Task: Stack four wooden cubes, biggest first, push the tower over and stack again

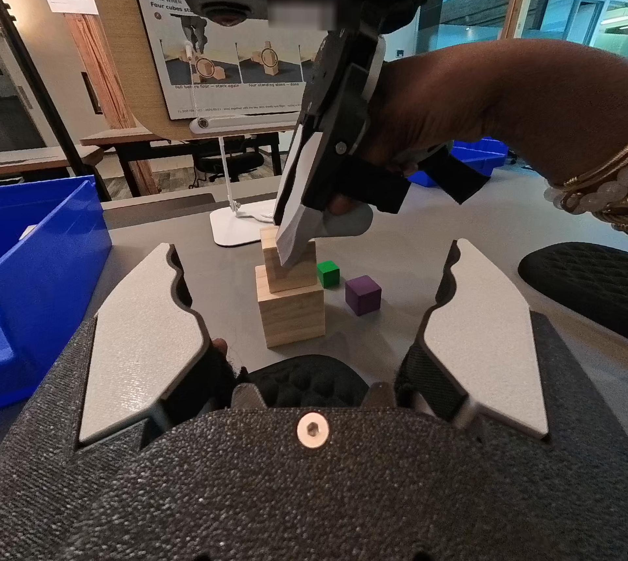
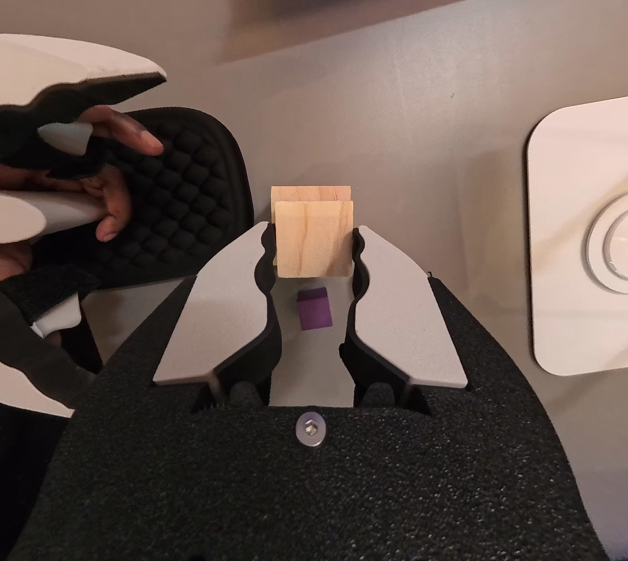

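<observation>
left jaws [image 1: 311, 273] wide open, bare | right jaws [image 2: 313, 239] clamp upper wooden cube [image 2: 314, 239] | blue bin [image 1: 51, 256]

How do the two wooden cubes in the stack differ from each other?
The upper wooden cube is smaller; the lower wooden cube is larger. The upper one sits on the lower one, which rests on the grey table. The upper is clasped between the right gripper's fingers; the lower is untouched by either gripper. The upper sits twisted relative to the lower. Both are pale, unpainted wood.
</observation>
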### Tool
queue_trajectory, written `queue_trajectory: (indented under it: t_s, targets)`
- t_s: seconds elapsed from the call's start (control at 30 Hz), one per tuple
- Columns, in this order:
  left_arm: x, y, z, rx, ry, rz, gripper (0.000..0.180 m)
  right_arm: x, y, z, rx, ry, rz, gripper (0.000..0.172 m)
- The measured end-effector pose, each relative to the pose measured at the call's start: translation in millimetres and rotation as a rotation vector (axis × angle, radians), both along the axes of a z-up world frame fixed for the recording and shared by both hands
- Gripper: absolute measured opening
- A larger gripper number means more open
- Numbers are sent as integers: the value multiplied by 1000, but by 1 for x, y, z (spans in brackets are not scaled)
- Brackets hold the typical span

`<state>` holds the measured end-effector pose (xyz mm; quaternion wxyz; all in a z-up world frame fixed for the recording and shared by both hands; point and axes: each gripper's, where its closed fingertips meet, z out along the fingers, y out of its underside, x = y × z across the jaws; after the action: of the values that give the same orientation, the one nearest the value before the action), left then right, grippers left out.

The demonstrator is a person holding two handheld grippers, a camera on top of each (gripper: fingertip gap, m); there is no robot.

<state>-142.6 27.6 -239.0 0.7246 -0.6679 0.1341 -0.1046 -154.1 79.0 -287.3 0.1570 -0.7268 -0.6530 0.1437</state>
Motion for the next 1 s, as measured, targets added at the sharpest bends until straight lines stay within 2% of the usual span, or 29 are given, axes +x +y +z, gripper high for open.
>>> queue_trajectory:
  t_s: [0.27,0.43,0.57,0.67,0.83,1.0]
  targets:
    - [0,0,0,2,0,1,141,-1,0,0,-3,13,-15,43]
    - [0,0,0,2,0,1,141,-2,3,7,22,37,-32,69]
    - [0,0,0,3,-1,-1,141,7,2,28,33,115,3,72]
    - [0,0,0,3,-3,2,141,27,0,32,11,133,82,71]
    - [0,1,0,-2,-2,1,141,62,3,5,-20,111,84,74]
    - [1,0,-1,-2,6,2,141,74,-10,-37,-16,68,162,63]
